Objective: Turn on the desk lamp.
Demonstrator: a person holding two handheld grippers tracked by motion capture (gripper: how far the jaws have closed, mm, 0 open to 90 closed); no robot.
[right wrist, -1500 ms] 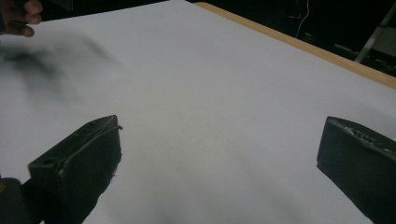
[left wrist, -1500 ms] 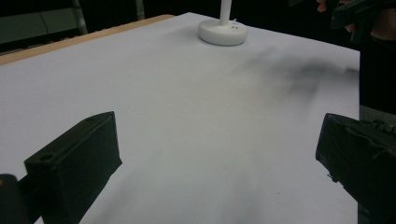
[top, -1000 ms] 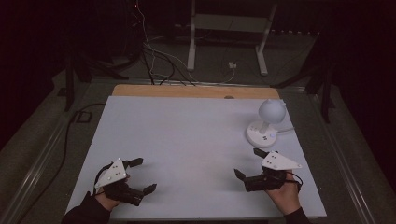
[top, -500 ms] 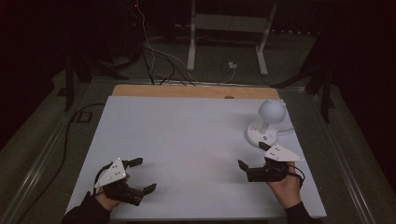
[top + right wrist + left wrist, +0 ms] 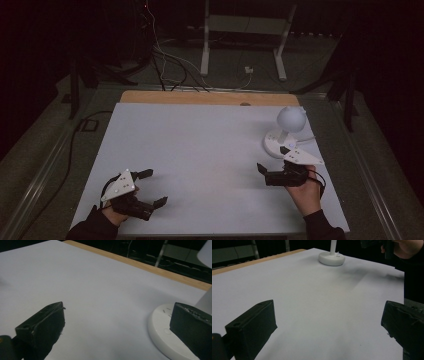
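Lamp (image 5: 287,134) stands near the worktop's (image 5: 200,145) right edge, and your right gripper (image 5: 263,174), jaws spread wide, hovers just in front of its round base (image 5: 165,340); you seem to be lining up a reach, perhaps for a button there. Your left gripper (image 5: 150,189), also spread, idles at the near left corner. Nothing blocks the way.
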